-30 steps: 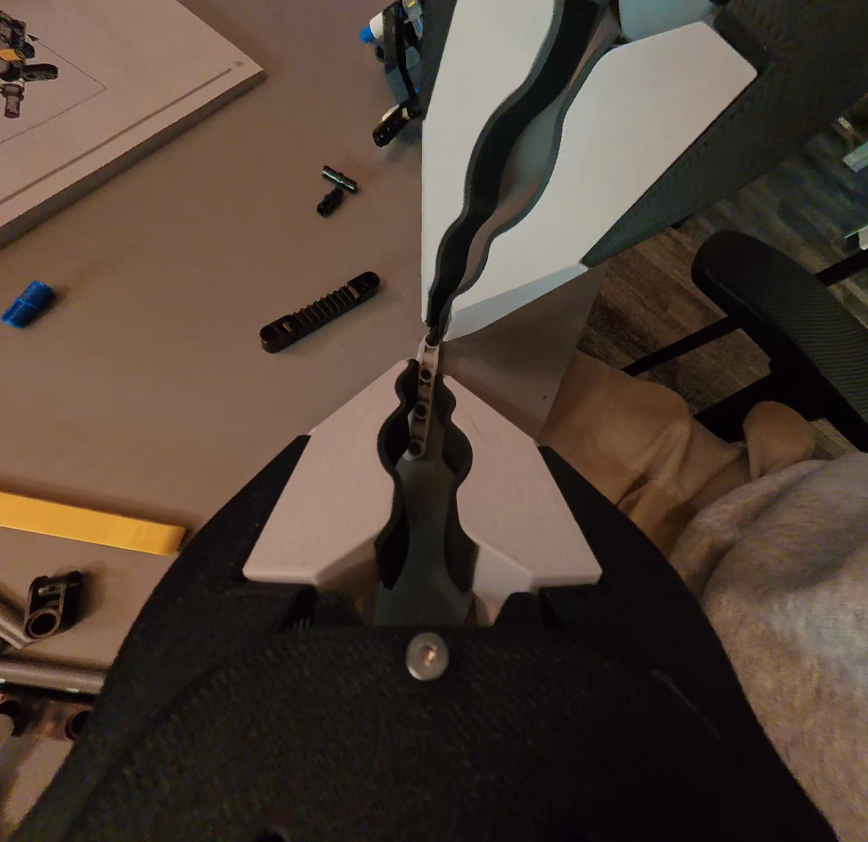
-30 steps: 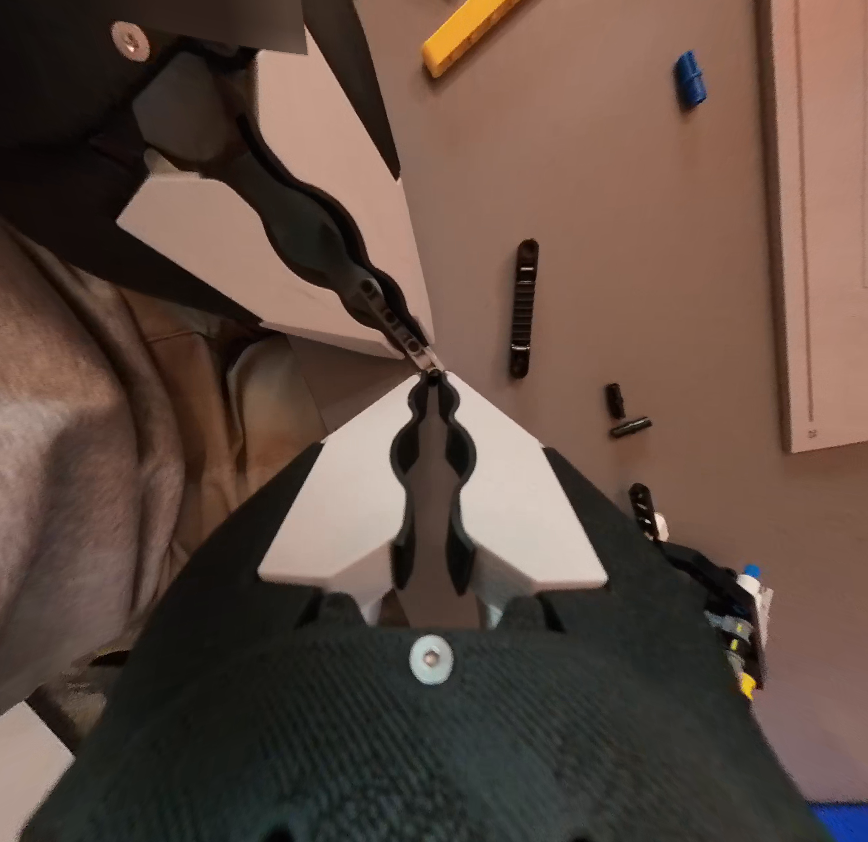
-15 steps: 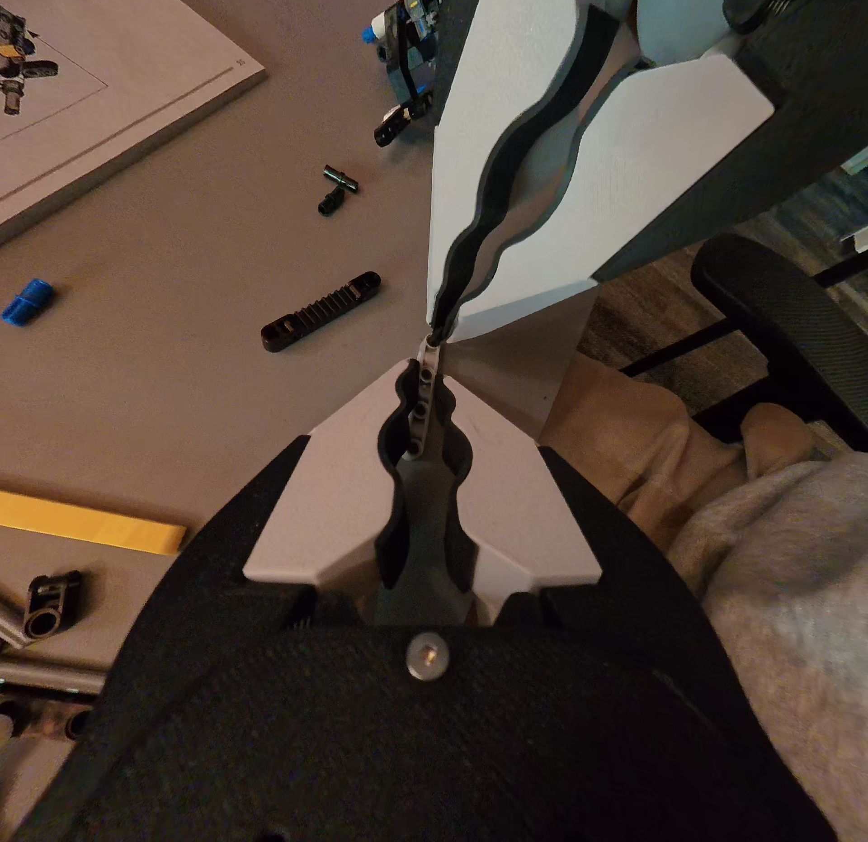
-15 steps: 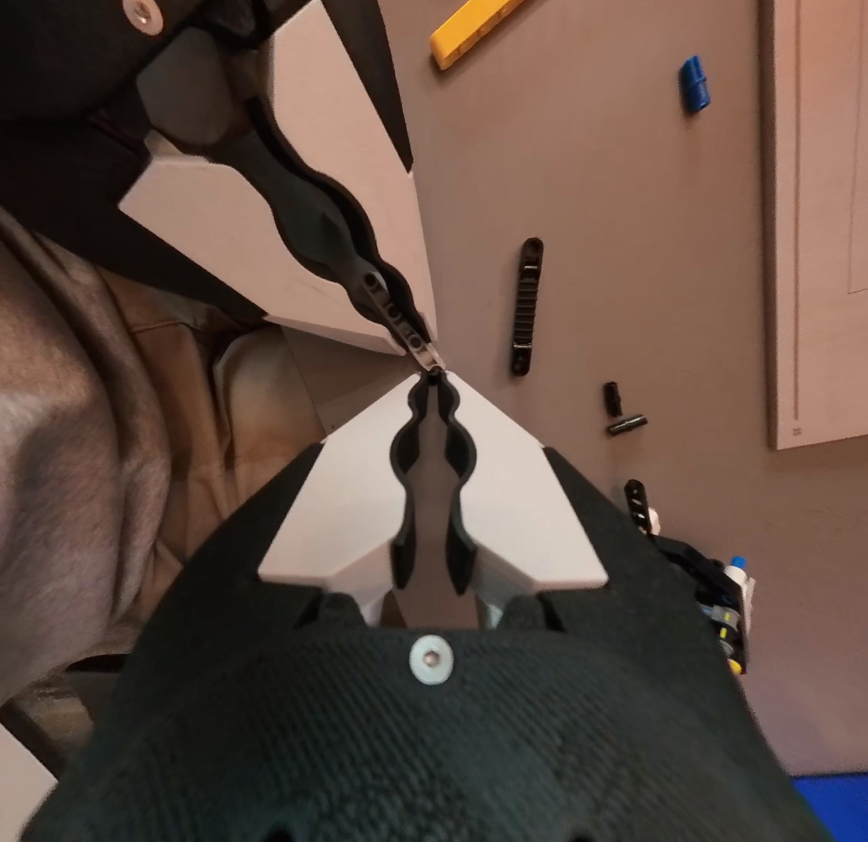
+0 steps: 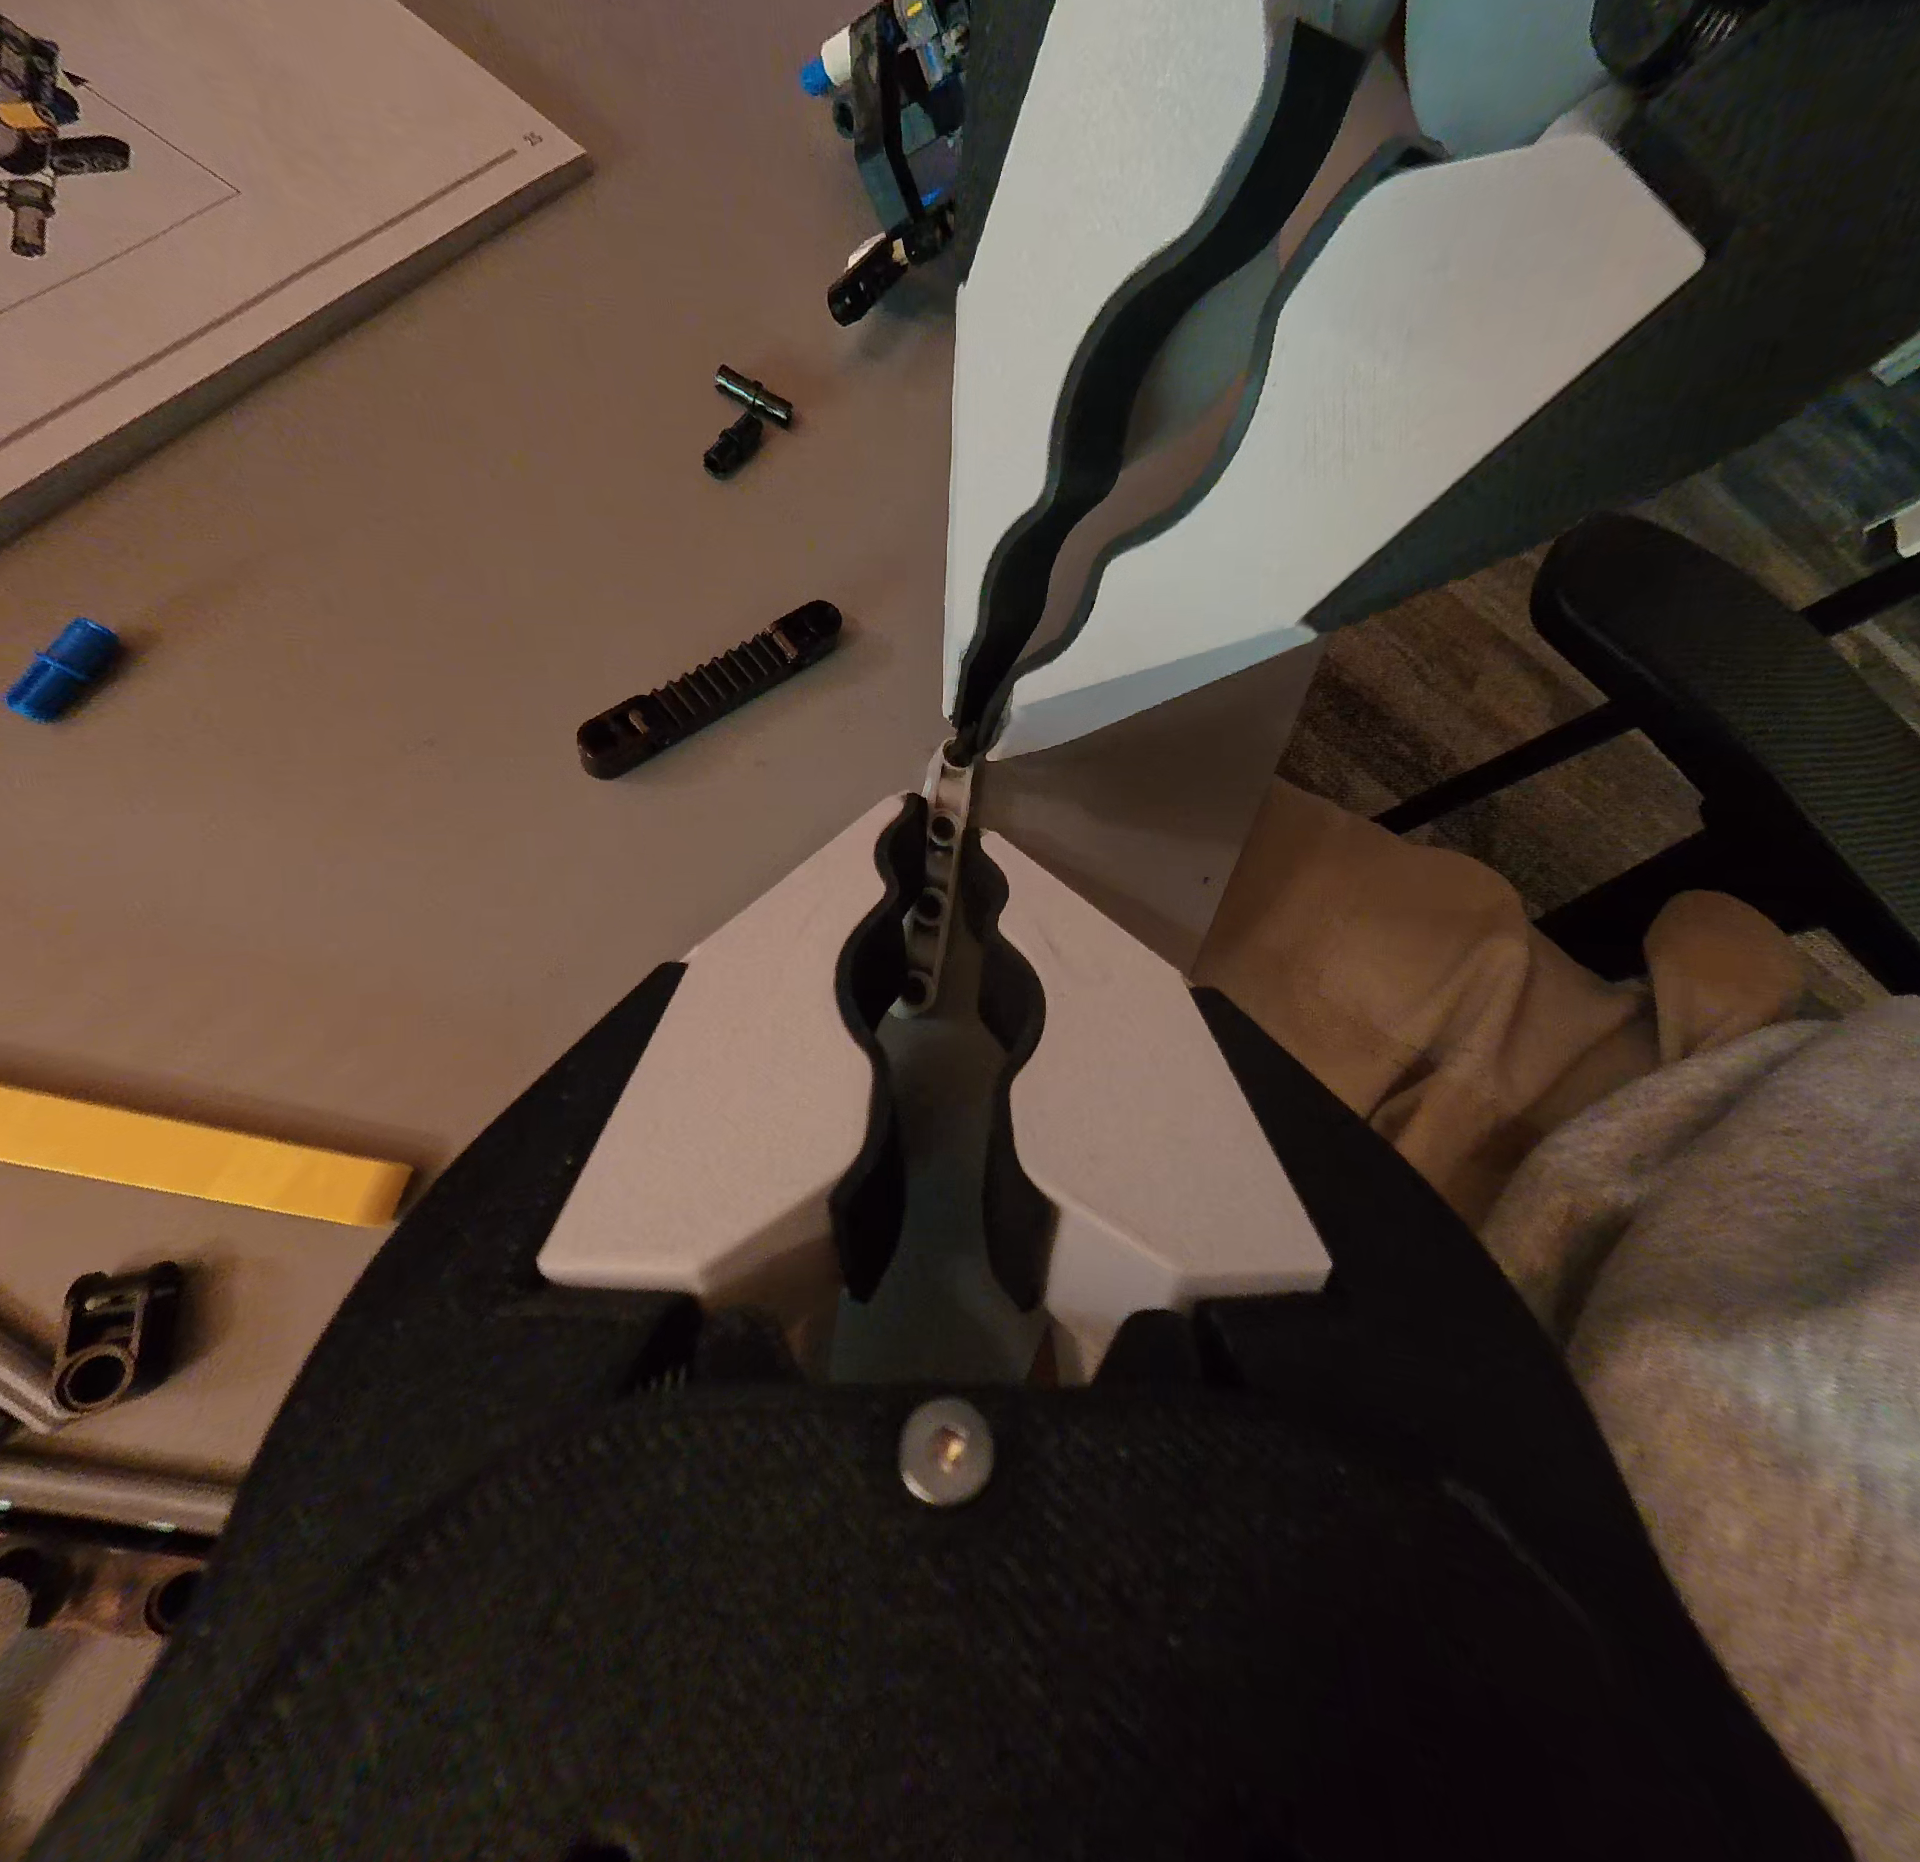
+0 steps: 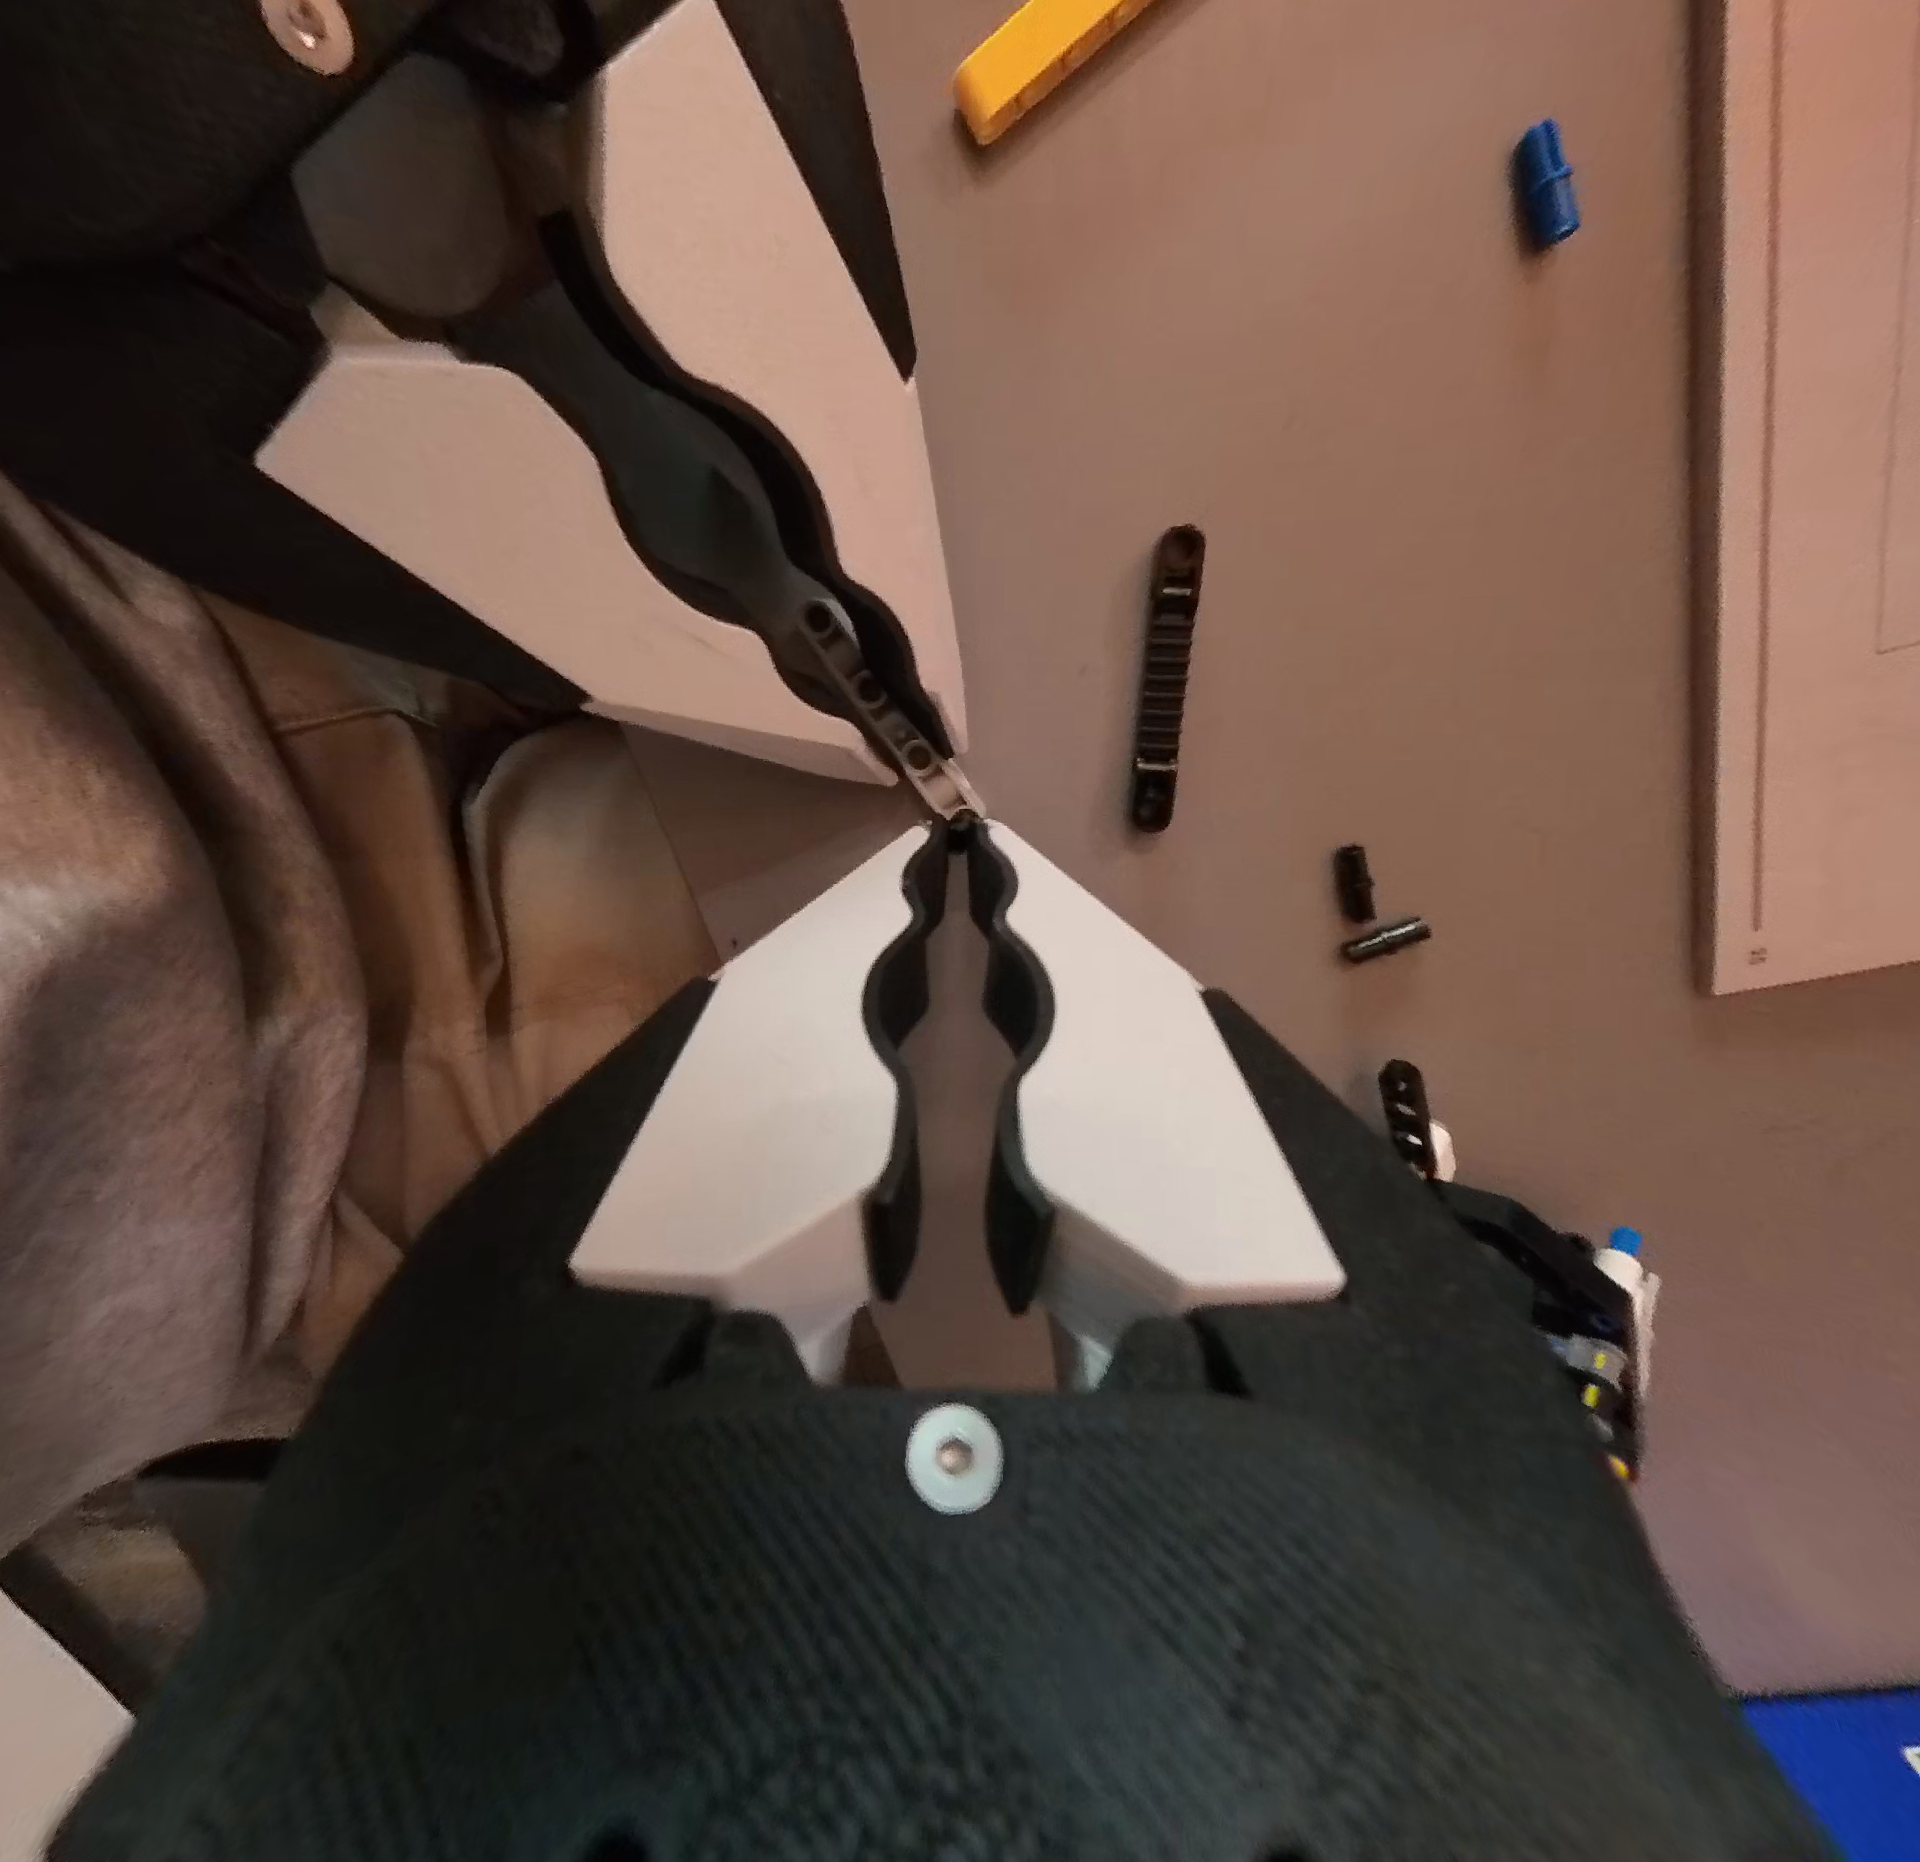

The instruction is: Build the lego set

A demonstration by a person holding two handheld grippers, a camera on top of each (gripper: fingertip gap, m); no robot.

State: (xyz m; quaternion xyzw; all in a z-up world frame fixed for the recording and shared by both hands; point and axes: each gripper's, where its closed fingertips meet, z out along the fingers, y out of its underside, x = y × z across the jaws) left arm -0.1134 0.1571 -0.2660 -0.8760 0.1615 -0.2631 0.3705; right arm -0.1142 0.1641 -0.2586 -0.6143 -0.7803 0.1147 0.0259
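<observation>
My left gripper (image 5: 940,815) is shut on a light grey holed beam (image 5: 935,882), which sticks out a little past its tips. My right gripper (image 6: 961,836) is shut, with a small black pin (image 6: 961,827) pinched at its very tips. The pin meets the free end of the beam. The two grippers are tip to tip above the table's near edge. In the left wrist view the right gripper (image 5: 971,734) comes down from the upper right. In the right wrist view the left gripper (image 6: 925,763) comes from the upper left with the beam (image 6: 883,706).
On the brown table (image 5: 416,773) lie a black toothed rack (image 5: 712,690), two black pins (image 5: 750,420), a blue pin (image 5: 62,666), a yellow beam (image 5: 208,1158), a black connector (image 5: 109,1334), an instruction booklet (image 5: 260,202) and a partly built model (image 5: 899,98). A person's lap (image 5: 1403,1002) and a black chair (image 5: 1714,721) are on the right. Less than 4 cm separates the two grippers' tips. About 12 cm separates my left fingertips from the black connector (image 5: 109,1334).
The grippers stay tip to tip with both grips unchanged. The right gripper's body has swung slightly, and the table pieces have drifted a little in both views.
</observation>
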